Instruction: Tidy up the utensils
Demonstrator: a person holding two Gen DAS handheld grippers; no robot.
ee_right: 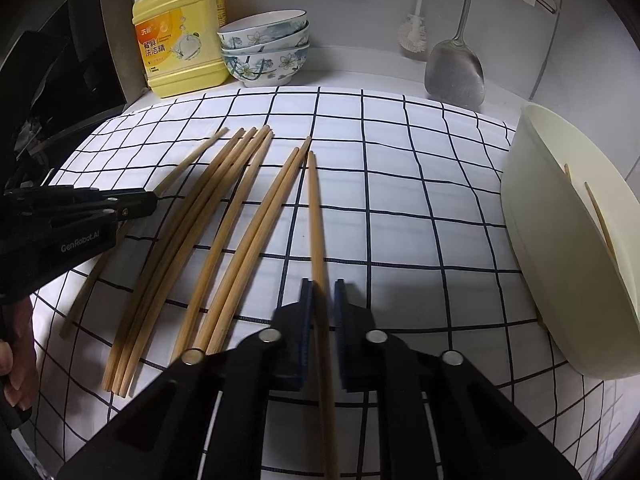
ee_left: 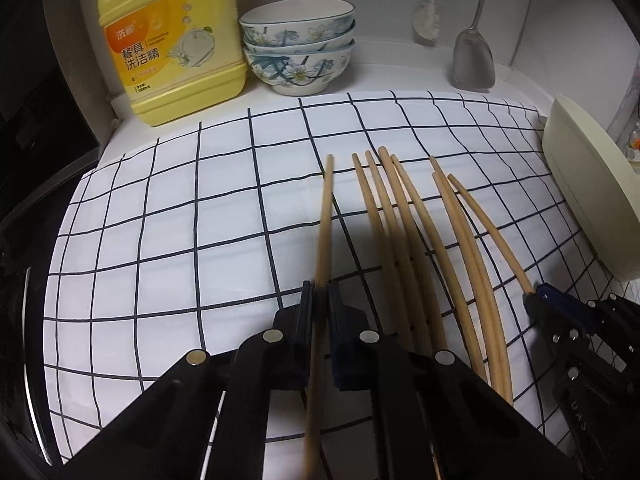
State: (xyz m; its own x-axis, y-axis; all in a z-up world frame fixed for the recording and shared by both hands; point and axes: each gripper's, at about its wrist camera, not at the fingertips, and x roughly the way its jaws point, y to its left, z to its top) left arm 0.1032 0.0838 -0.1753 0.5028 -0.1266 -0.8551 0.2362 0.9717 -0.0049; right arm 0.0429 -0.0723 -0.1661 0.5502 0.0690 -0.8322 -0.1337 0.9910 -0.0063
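Yellow detergent jug (ee_right: 182, 40) beside stacked bowls (ee_right: 266, 46)

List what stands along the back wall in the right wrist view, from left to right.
Yellow detergent bottle → stacked floral bowls → white brush → metal spatula.

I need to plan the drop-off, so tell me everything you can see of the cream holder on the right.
The cream holder looks like smooth matte plastic, an oval tub with a rounded rim and a faint seam below it. It stands at the right edge of the checked cloth, its mouth tipped toward the camera in the right wrist view. Two wooden chopsticks already lean inside. Neither claw touches it.
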